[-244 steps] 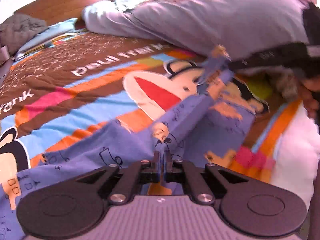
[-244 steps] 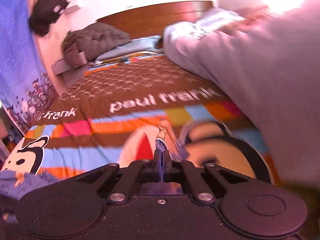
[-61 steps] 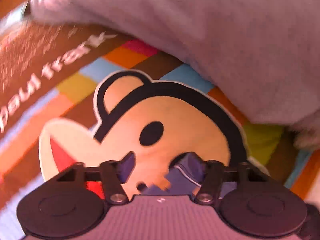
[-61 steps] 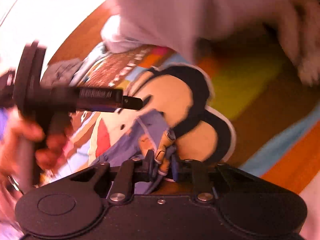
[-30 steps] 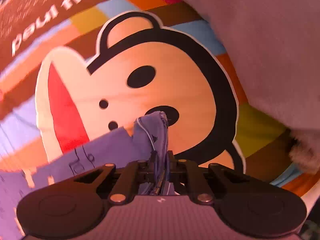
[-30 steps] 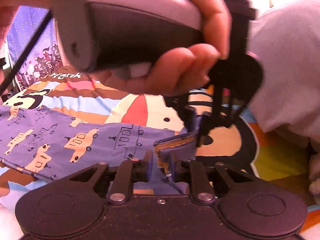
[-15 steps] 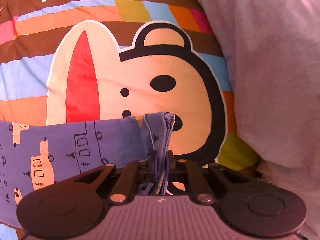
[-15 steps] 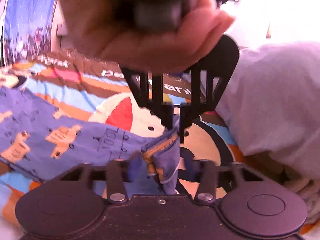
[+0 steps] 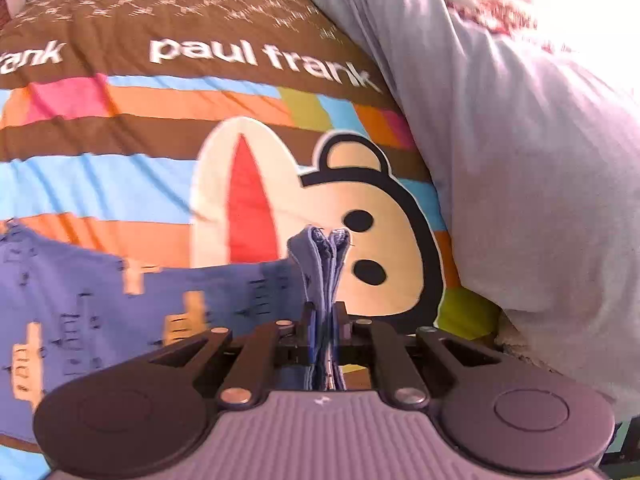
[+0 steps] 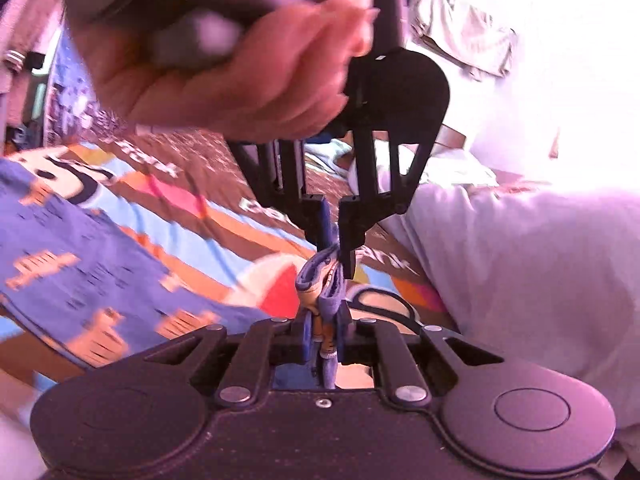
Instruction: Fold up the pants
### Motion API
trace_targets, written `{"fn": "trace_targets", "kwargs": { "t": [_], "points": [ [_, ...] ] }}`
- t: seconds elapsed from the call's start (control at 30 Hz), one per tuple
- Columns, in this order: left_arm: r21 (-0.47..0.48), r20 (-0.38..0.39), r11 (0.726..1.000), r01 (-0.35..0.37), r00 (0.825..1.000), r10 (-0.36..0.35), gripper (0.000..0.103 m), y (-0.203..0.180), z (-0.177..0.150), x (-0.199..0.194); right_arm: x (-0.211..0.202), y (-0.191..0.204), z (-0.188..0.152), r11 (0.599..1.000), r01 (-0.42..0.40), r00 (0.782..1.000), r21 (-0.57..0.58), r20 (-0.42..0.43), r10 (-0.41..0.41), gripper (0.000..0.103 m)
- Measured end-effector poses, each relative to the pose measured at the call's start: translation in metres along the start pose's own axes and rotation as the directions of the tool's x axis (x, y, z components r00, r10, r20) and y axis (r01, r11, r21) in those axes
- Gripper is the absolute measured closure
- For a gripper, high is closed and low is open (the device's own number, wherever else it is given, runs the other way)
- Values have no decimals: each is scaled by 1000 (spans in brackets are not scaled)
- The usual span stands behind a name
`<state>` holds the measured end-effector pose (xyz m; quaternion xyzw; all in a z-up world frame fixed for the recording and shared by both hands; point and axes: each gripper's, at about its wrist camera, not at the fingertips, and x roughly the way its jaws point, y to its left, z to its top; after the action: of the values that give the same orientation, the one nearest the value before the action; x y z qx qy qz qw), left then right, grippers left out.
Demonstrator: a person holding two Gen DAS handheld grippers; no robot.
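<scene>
The pants (image 9: 100, 300) are blue-purple with orange truck prints and lie spread to the left on the bedspread. My left gripper (image 9: 323, 320) is shut on a bunched edge of the pants. My right gripper (image 10: 323, 332) is shut on the same bunched edge (image 10: 320, 280). In the right wrist view the left gripper (image 10: 334, 236) comes down from above, held by a hand (image 10: 240, 76), and pinches the fabric just beyond my right fingers. The two grippers hold the cloth close together, lifted a little above the bed.
The bed has a colourful striped "paul frank" monkey bedspread (image 9: 200, 100). A bulky pale lilac duvet (image 9: 540, 160) is piled along the right side, also seen in the right wrist view (image 10: 540, 280). A wooden headboard and crumpled cloth (image 10: 460, 40) lie at the back.
My right gripper was open around the pants edge half a second ago and has shut on it. Both grippers have moved with the fabric; the left keeps its hold.
</scene>
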<state>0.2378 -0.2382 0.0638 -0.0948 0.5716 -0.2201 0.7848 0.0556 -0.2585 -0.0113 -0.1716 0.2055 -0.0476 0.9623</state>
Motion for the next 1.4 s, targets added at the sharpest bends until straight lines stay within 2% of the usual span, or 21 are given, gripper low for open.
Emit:
{"fn": "trace_targets", "kwargs": {
  "t": [0.17,0.27,0.4,0.6,0.83,1.07,1.4],
  "points": [
    [-33,53,999,10,999,-9,95,58,-7,-29,-7,36,22,996,-78,997,-38,8,79,92],
    [-25,64,1000,-13,998,14,95,91,-16,-37,-7,64,31,989,-133,991,-65,4,133,92],
    [-38,70,999,-31,997,33,95,135,-30,-31,-4,103,37,972,-211,978,-108,-33,208,92],
    [-67,50,997,25,998,-22,95,183,-42,-9,3,145,38,953,-258,964,-159,-102,244,92],
    [-65,35,995,70,997,-68,95,202,-55,9,15,168,21,946,-273,953,-172,-185,242,92],
    [-46,30,996,83,996,-81,93,208,-57,8,16,178,12,946,-235,963,-224,-186,196,91],
    [-4,30,997,74,997,-74,93,204,-57,6,19,181,10,954,-200,967,-223,-201,155,87]
  ]
}}
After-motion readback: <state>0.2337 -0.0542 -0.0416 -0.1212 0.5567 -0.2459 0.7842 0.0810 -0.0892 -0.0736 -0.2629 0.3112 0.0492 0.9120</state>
